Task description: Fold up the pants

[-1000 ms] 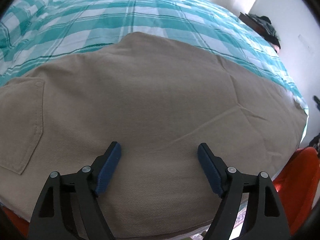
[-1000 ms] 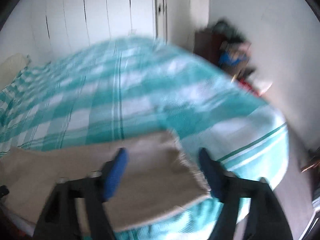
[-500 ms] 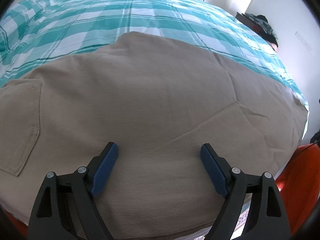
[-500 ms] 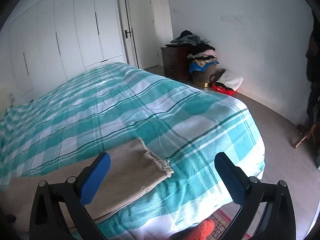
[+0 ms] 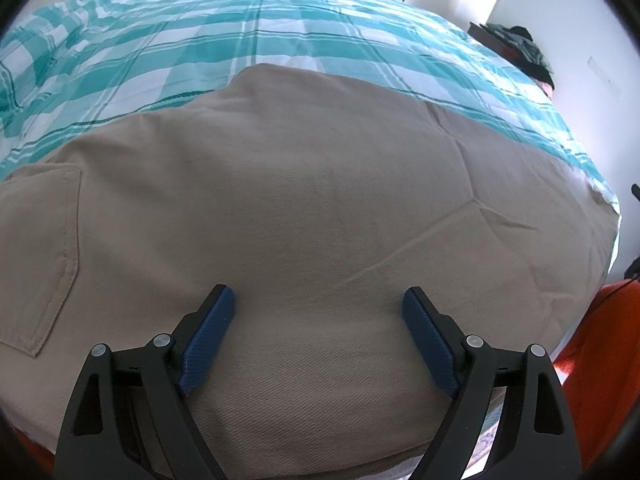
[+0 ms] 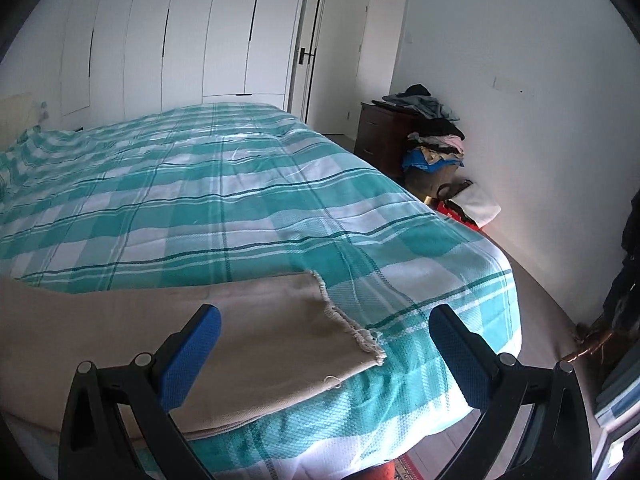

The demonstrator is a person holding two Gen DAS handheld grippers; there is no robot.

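Beige pants (image 5: 304,200) lie flat along the near edge of a bed with a teal and white checked cover (image 5: 280,24). A back pocket (image 5: 40,256) shows at the left. My left gripper (image 5: 318,304) is open and empty, close above the middle of the pants. In the right wrist view the frayed leg hem (image 6: 344,320) lies near the bed's right corner. My right gripper (image 6: 324,320) is open and empty, held above that hem end of the pants (image 6: 200,340).
The bed cover (image 6: 200,184) stretches back to white wardrobe doors (image 6: 180,40). A dark dresser (image 6: 384,128) and a heap of clothes (image 6: 436,148) stand by the right wall. Floor (image 6: 552,340) lies to the right of the bed. Something orange (image 5: 600,344) is below the bed edge.
My right gripper has opened wider, pulled back and steadied above the hem end. My left gripper has moved slightly closer over the pants and stays open.
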